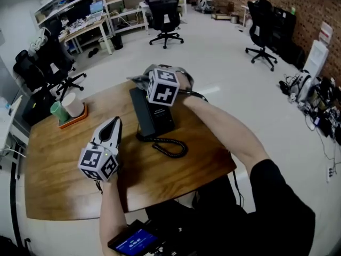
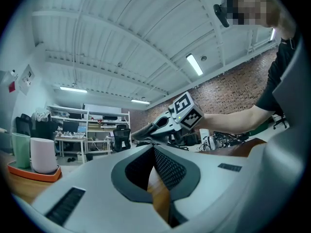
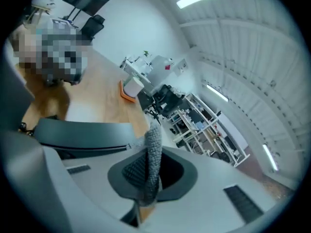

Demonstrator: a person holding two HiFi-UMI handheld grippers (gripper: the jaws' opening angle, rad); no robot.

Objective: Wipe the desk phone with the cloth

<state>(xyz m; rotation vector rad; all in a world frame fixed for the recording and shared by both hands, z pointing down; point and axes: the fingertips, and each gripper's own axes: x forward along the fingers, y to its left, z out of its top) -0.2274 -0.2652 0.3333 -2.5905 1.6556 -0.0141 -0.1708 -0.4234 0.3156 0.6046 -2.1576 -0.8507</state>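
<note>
The black desk phone [image 1: 152, 116] lies in the middle of the wooden table [image 1: 64, 180], its coiled cord [image 1: 171, 146] looping toward me. My right gripper [image 1: 154, 74] is at the phone's far end, shut on a grey cloth [image 1: 139, 79] that lies bunched there. In the right gripper view the cloth [image 3: 154, 140] stands pinched between the jaws of that gripper [image 3: 148, 154], with the phone [image 3: 82, 130] just to the left. My left gripper [image 1: 114, 123] hovers left of the phone, shut and holding nothing. The left gripper view shows its jaws [image 2: 154, 149] closed, with the right gripper [image 2: 160, 125] beyond.
An orange tray [image 1: 74, 119] with a green cup [image 1: 58, 112] and a white cup [image 1: 73, 104] sits at the table's far left. Office chairs [image 1: 164, 15] stand on the floor beyond. A device with a blue screen [image 1: 136, 243] is below the near table edge.
</note>
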